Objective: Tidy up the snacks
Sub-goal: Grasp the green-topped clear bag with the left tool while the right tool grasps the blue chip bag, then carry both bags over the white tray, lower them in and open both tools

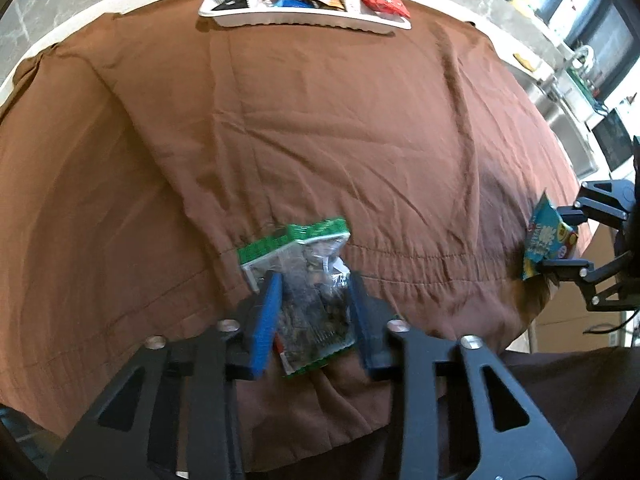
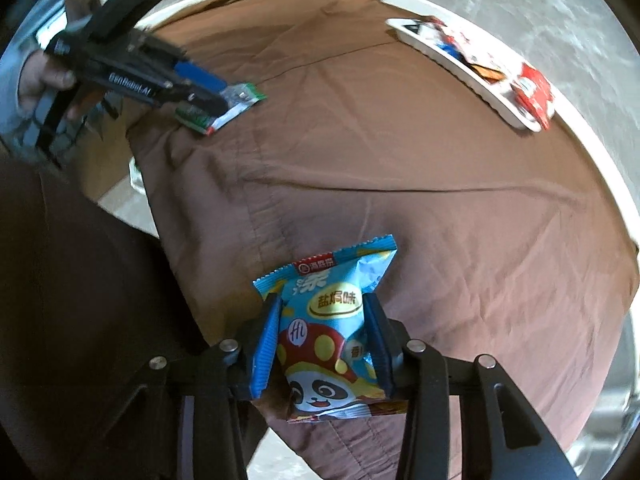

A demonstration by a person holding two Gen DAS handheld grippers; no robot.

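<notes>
Now both grips are narrow; left gripper (image 1: 314, 308) pads press a green packet (image 1: 308, 276), right gripper (image 2: 326, 344) pads press a blue packet (image 2: 332, 332); both packets point lengthwise away from the fingers; white tray (image 1: 280, 20) lies well apart across the brown cloth (image 1: 320, 140), roughly straight ahead of the left.

fingers (image 2: 264, 350): blue ribbed pads
linkage: black, silver round pins
left gripper (image 2: 218, 100): white lettering on black arm
sleeve (image 2: 16, 120): grey
</notes>
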